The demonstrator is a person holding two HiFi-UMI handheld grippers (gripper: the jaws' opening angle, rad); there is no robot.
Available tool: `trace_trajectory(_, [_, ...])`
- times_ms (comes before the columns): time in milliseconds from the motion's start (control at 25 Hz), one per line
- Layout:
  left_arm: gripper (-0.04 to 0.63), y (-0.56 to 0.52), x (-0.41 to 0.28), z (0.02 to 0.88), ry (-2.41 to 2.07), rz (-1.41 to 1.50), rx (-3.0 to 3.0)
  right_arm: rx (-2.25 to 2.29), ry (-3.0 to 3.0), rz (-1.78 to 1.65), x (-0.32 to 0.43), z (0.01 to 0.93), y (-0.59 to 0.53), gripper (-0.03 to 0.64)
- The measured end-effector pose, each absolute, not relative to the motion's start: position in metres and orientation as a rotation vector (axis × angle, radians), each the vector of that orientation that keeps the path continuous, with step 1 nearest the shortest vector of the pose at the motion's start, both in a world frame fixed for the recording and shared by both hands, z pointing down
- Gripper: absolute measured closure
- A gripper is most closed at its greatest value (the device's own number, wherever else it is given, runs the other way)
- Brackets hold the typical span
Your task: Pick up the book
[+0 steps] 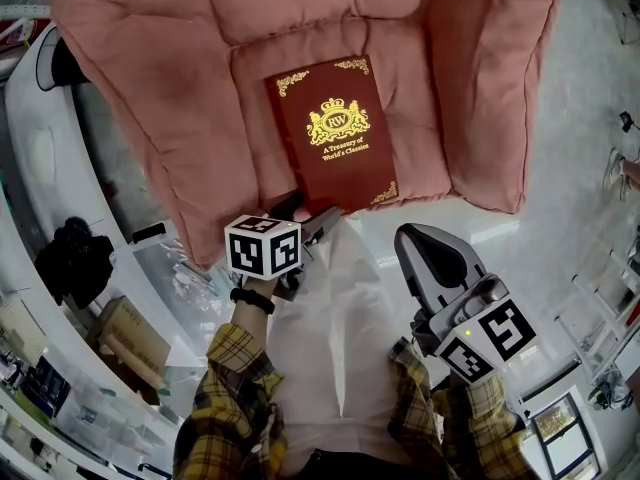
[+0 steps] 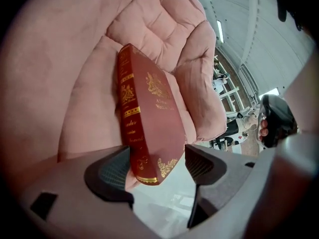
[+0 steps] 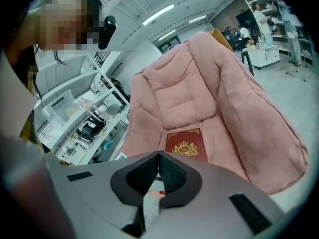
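Currently the left claw (image 2: 158,168) is wide open with the near corner of the red hardcover book (image 2: 149,113) between its pads. Push it deeper past that corner before closing squarely on both covers. The right claw (image 3: 158,171) is shut and empty. The book lies flat on the yielding seat of a pink padded armchair (image 1: 170,118), in a white-floored workshop with shelving (image 3: 79,118).
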State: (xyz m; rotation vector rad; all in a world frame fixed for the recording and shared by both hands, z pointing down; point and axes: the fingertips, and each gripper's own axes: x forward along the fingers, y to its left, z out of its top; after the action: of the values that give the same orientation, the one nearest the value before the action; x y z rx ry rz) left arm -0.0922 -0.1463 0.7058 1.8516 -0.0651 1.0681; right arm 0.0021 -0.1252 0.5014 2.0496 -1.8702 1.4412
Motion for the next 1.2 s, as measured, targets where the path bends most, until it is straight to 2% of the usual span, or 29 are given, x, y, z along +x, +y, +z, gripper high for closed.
trace_trajectory(480, [0.259,-0.146,-0.086,0.730,-0.058,1.050,1.771,2.060,-1.865,1.484,0.001,0.503,-0.112,0.600])
trace_trajectory(1200, [0.261,-0.167,-0.078,0.707,-0.012,0.959,1.851,2.118,-1.825,1.502,-0.036,0.506,-0.106,0.600])
